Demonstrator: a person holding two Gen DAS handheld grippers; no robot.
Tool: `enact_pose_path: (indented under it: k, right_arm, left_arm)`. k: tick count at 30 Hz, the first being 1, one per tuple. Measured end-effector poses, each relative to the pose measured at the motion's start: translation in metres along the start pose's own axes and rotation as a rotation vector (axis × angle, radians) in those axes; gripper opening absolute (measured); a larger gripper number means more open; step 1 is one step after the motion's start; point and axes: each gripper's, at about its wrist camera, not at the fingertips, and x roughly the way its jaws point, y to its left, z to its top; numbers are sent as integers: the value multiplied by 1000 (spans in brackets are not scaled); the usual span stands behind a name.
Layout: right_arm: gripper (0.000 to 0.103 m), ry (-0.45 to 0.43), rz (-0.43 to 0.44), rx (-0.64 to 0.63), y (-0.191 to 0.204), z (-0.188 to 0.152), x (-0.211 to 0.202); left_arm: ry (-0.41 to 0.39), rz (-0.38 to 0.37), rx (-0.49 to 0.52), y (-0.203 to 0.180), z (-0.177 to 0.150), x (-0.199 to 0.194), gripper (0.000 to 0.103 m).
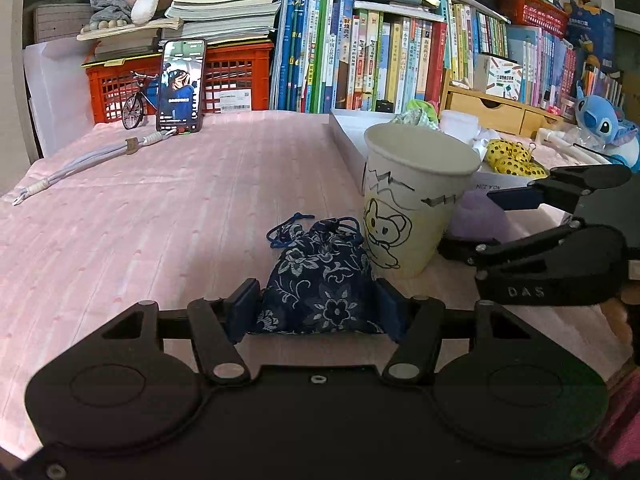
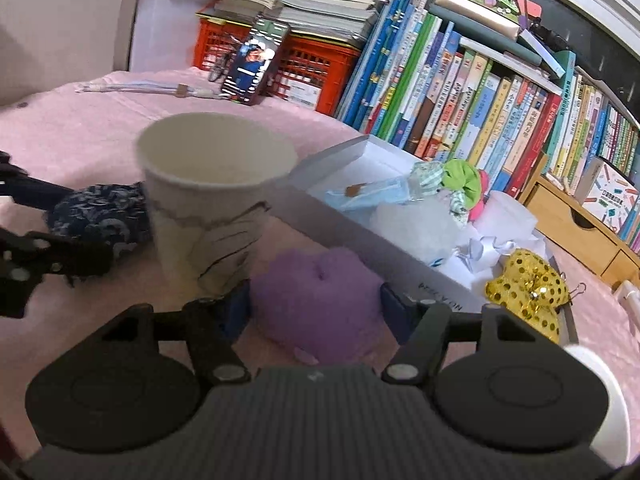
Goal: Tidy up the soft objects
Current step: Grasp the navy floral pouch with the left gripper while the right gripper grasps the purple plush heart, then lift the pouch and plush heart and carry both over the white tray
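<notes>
Navy floral pouch: a dark blue drawstring cloth pouch with white flower print [image 1: 320,284] sits on the pink striped worktop cloth [image 1: 160,208], its cord end toward the cup, touching or just beside the cup's base.
Left hand-held gripper: the left hand-held gripper [image 1: 318,308] has its two blue pads pressed against the pouch's sides, clamped on it; the pouch also shows at the left of the right wrist view [image 2: 100,216].
Purple plush: a soft lilac fuzzy plush toy [image 2: 320,300] lies on the cloth between the cup and the grey box wall.
Right hand-held gripper: the right hand-held gripper [image 2: 316,308] grips the purple plush between its pads; from the left wrist view it enters from the right [image 1: 492,220] with the plush [image 1: 480,216] between its fingers.
Paper cup: a white and pale yellow paper cup with a hand-drawn cartoon animal [image 1: 412,200] stands upright between the two soft things.
Box: an open grey-walled cardboard box [image 2: 360,240] holds a gold sequinned bow [image 2: 528,284], green cloth and white items.
Background: a phone [image 1: 182,84] leans on a red crate before rows of books.
</notes>
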Motion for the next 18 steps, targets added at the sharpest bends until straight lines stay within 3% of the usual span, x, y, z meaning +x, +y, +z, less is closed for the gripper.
enact_pose_path:
  k: [18]
  right_arm:
    - [70,-40,44,1,14,-23,-48]
  left_arm:
    - [-6,-12,-1,-15,-12,-22,59]
